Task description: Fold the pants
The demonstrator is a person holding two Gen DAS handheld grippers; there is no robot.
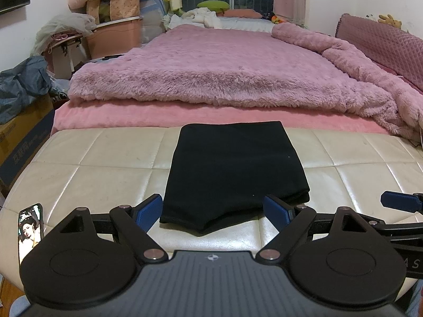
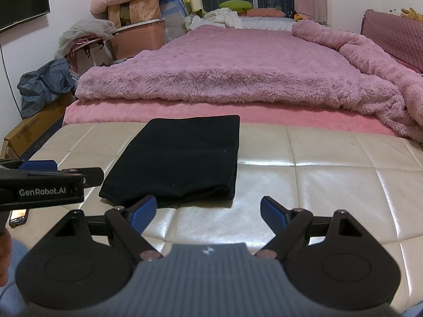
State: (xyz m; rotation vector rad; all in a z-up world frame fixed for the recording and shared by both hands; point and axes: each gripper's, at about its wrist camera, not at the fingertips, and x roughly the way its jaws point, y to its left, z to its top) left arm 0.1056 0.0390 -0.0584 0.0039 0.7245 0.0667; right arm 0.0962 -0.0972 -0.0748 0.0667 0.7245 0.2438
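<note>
One pair of black fabric pants (image 1: 232, 171), folded into a compact rectangle, lies flat on the cream quilted leather bench (image 1: 92, 163) at the foot of the pink-blanketed bed (image 1: 211, 66). Two grippers are present: the left gripper (image 1: 212, 210) and the right gripper (image 2: 208, 211), each with blue-padded fingers spread apart and holding nothing. One phone (image 1: 30, 227) lies at the bench's left edge, partly hidden. Bare bench surface extends either side of the pants.
</note>
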